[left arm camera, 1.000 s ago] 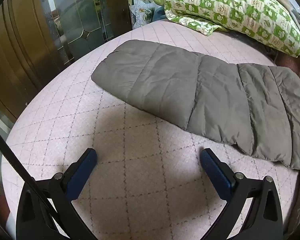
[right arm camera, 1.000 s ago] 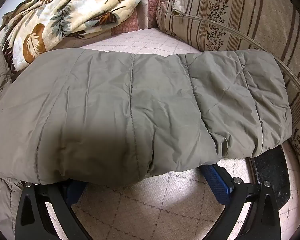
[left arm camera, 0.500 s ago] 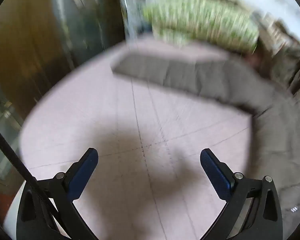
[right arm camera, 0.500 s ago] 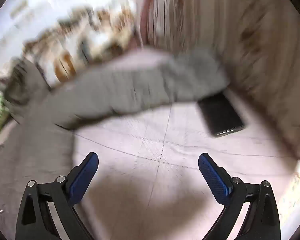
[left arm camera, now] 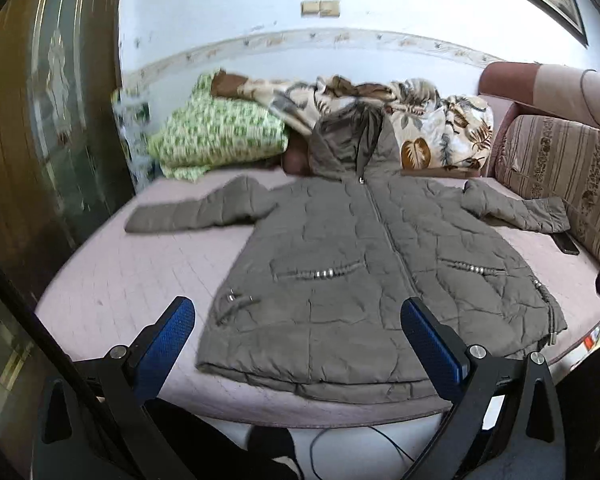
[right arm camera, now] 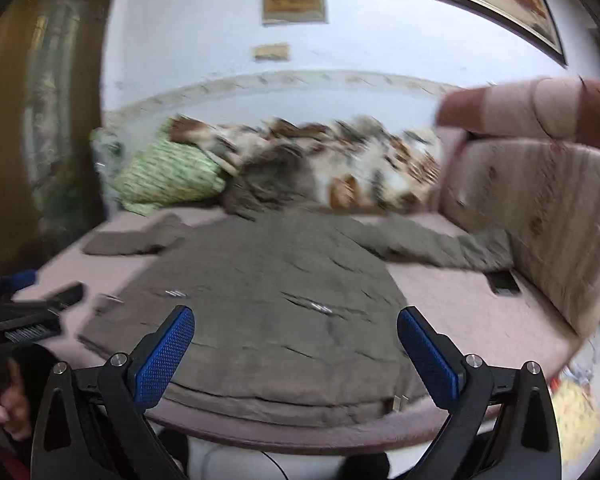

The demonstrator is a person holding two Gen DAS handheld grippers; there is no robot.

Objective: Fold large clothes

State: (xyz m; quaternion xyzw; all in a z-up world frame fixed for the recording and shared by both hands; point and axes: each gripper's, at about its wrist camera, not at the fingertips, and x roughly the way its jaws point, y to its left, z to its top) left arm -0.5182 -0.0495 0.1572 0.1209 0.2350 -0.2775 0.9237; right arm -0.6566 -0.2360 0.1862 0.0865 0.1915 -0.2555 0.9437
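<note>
A grey-brown quilted hooded jacket (left arm camera: 364,264) lies flat, front up and zipped, on a pink bed (left arm camera: 112,288). Both sleeves are spread out to the sides and the hem faces me. My left gripper (left arm camera: 300,332) is open and empty, held back above the hem. The right wrist view is blurred; it shows the same jacket (right arm camera: 268,292) with my right gripper (right arm camera: 296,344) open and empty over the hem. The other gripper (right arm camera: 40,308) shows at the left edge of that view, beside a hand (right arm camera: 0,404).
A green patterned pillow (left arm camera: 216,136) and a leaf-print blanket (left arm camera: 412,112) lie behind the hood. A striped cushion (left arm camera: 560,176) lines the right side, with a black phone (left arm camera: 566,244) below it. A wooden door (left arm camera: 40,120) stands on the left. Cables hang below the bed edge.
Both grippers have pulled back and up from the sleeves, so the whole spread jacket is in view. The right gripper has come off the right sleeve it was against.
</note>
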